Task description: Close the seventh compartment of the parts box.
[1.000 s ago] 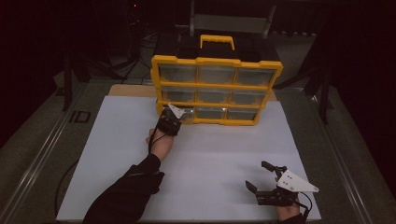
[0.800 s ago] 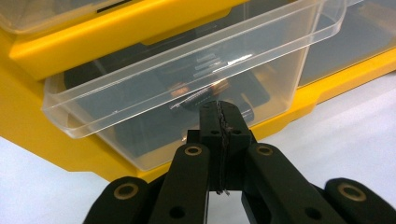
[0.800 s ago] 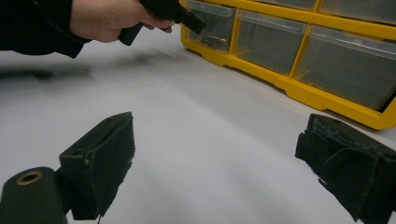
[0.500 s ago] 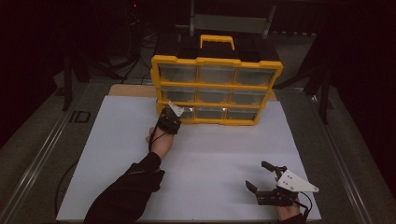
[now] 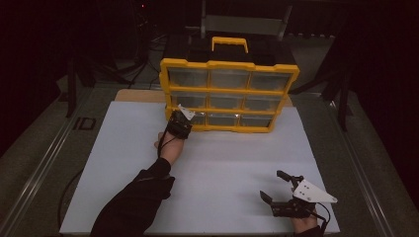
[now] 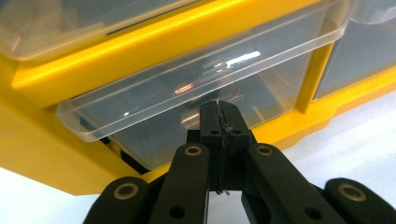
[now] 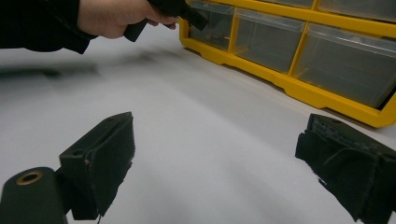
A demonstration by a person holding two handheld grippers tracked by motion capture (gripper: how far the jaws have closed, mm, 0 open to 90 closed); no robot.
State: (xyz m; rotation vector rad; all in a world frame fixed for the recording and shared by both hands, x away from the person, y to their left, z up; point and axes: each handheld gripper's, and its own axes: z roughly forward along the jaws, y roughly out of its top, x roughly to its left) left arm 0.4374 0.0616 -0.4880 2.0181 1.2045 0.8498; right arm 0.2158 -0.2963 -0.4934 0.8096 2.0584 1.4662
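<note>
The left gripper (image 6: 218, 108), jaws pressed together, appears to pinch the lip of the clear plastic drawer (image 6: 196, 88) at the bottom-left of the yellow plastic organiser (image 5: 230, 94) by the white worktop's (image 5: 222, 163) far edge. Next: a straight pull. The right gripper (image 5: 274, 185) rests wide open, empty, near the front right corner.

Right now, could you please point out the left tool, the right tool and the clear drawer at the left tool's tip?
left tool (image 6: 218, 108), left gripper view, closed tips.
right tool (image 5: 275, 185), high view, gap between tips.
clear drawer (image 6: 154, 100), left gripper view, front lip.

Clear bottom-left drawer (image 6: 187, 93) sits slightly pulled out of upright yellow organizer (image 5: 230, 94).
</note>
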